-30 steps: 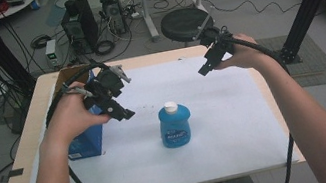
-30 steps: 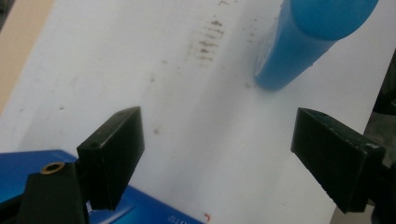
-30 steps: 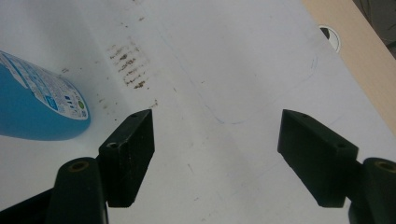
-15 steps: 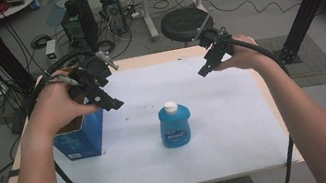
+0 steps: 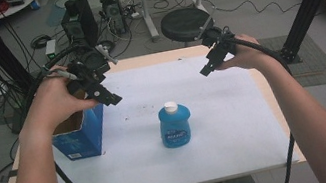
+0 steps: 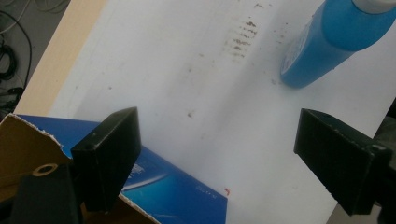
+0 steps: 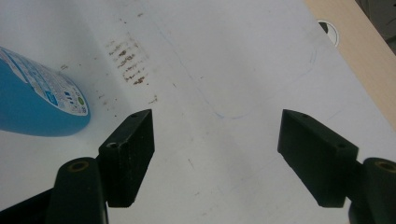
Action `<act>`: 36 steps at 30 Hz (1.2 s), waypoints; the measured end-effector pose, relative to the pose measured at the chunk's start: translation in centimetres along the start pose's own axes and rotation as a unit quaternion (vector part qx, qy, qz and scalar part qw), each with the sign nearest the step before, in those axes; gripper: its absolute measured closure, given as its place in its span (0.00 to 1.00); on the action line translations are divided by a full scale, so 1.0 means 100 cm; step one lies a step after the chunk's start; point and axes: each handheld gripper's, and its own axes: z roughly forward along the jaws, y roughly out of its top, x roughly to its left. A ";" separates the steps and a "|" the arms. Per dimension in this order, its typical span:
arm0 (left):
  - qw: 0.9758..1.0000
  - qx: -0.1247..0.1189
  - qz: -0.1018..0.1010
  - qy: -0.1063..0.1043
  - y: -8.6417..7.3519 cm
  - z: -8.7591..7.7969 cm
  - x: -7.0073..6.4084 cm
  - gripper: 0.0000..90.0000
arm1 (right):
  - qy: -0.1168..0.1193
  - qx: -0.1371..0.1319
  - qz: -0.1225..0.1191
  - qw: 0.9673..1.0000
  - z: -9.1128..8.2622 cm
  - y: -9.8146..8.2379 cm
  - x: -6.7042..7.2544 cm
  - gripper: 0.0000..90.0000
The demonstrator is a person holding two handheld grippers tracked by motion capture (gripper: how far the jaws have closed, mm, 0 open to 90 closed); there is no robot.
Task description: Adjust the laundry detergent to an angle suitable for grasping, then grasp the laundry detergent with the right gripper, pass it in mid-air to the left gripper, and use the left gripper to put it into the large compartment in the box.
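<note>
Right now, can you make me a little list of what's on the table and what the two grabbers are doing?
table: white sheet over a wooden top
bottle: blue bottle with a white cap, upright near the middle
box: blue box, open top, at the left side
left gripper: open, holding nothing, above the box
right gripper: open, holding nothing, above the far right of the sheet

Table (image 5: 238, 124): white top mostly bare; broad free room right of and in front of the bottle.
Bottle (image 5: 175, 125): stands upright near the middle, the lone obstacle there.
Box (image 5: 79, 136): open-topped, at the left edge, blocking that side.
Gap: bare strip between box and bottle.
Far half: bare between left gripper (image 5: 110, 97) and right gripper (image 5: 207, 68).
</note>
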 end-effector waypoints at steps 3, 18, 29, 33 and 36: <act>1.000 0.000 0.000 0.001 0.000 -0.001 -0.002 0.17 | 0.001 0.000 -0.001 1.000 0.000 0.000 0.002 0.30; 1.000 0.007 0.005 0.002 0.001 -0.003 -0.003 0.17 | 0.000 -0.003 -0.003 1.000 -0.003 0.002 0.004 0.30; 1.000 0.015 0.003 0.002 0.001 0.000 -0.002 0.17 | 0.026 -0.024 -0.010 0.999 -0.008 -0.002 0.005 0.30; 1.000 0.014 0.003 0.001 0.001 0.000 -0.002 0.17 | 0.049 -0.046 -0.022 0.998 -0.016 -0.009 0.008 0.28; 1.000 0.013 0.003 0.000 0.001 0.000 -0.002 0.17 | 0.067 -0.057 -0.039 0.995 -0.019 -0.015 0.011 0.27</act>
